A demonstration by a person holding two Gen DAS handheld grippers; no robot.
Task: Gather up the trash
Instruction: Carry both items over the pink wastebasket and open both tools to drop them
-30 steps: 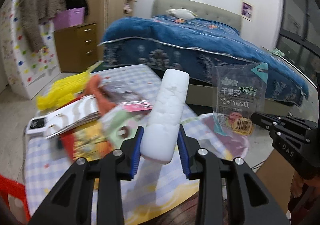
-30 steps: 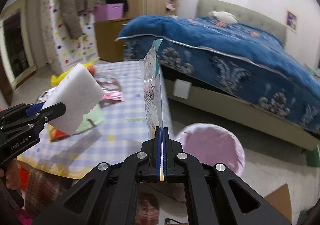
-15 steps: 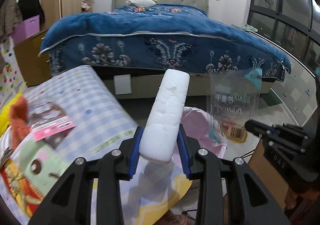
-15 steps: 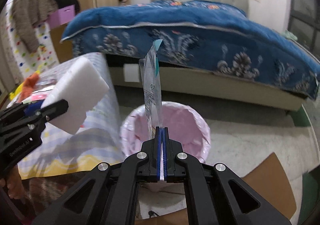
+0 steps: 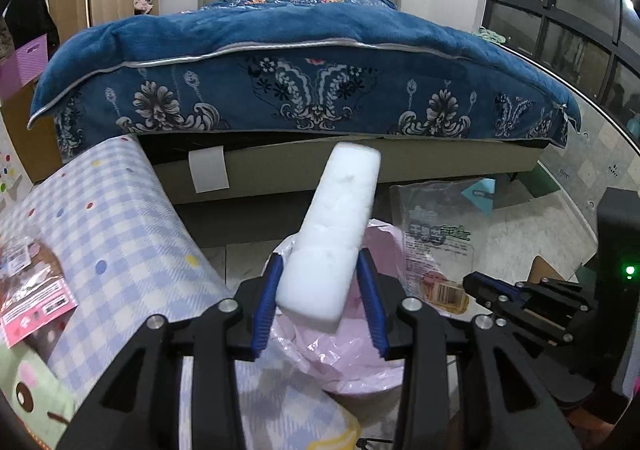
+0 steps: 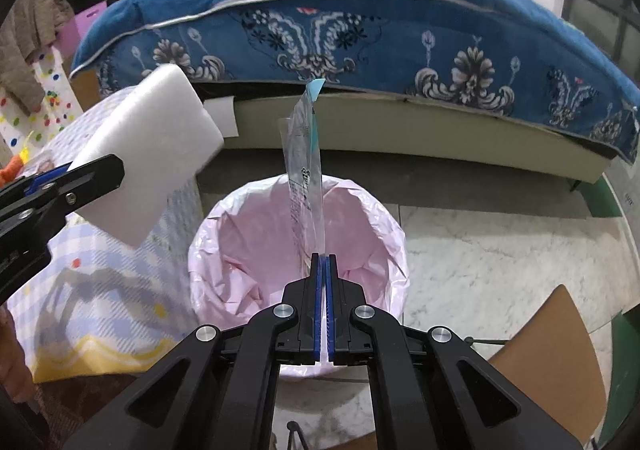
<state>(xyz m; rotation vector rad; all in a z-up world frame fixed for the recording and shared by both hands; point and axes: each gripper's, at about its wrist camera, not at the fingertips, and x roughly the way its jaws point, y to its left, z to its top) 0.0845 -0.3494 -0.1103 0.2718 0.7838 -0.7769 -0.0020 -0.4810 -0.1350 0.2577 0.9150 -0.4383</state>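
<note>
Foam, a white rounded block (image 5: pixel 334 238), sits between the blue pads of our left claw (image 5: pixel 322 304) as its jaws are opening, gaps showing either side. Our right claw (image 6: pixel 321 292) pinches a thin clear crinkly wrapper (image 6: pixel 306 170) (edge-on) above the round bin's glossy pink liner (image 6: pixel 248 246), beside the checked-cloth desk (image 5: pixel 120 218).

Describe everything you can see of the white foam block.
The white foam block is a thick slab with rounded corners and a slightly dented face. It sticks out between the fingers of the left gripper, whose jaws are opening, with gaps showing at both pads. It hangs tilted above the pink-lined trash bin, beside the checkered tablecloth.
</note>
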